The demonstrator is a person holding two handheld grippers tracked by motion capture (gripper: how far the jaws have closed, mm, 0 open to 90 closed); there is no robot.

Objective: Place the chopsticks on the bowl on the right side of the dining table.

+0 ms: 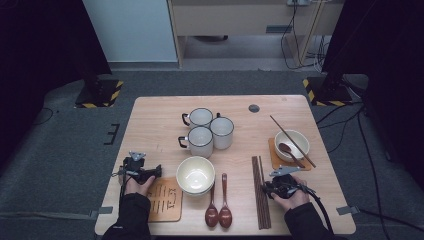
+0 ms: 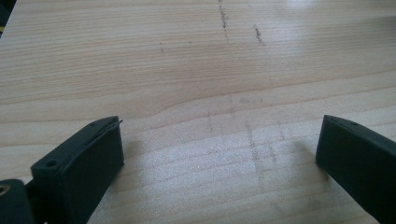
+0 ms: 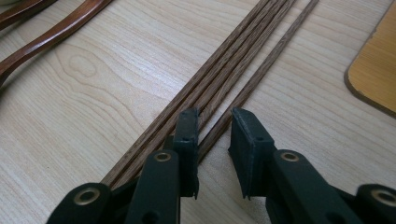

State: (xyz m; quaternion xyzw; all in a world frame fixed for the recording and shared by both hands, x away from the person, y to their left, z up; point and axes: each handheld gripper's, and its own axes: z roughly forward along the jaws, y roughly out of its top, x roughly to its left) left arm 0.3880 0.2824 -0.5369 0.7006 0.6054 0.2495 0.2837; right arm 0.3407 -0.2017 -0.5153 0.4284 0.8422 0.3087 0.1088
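The right hand-held gripper [image 3: 214, 122] is picking 1 chopstick [image 3: 261, 70] from the bunch near the table's [image 1: 150, 120] front edge. Its jaws straddle it, not yet pinching. Next: squeeze, then lift. The left hand-held gripper [image 2: 219, 154] stands spread wide.

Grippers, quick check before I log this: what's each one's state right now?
Left gripper: open, nothing between the jaws.
Right gripper: open, jaws narrowed around one chopstick, not yet pressing.
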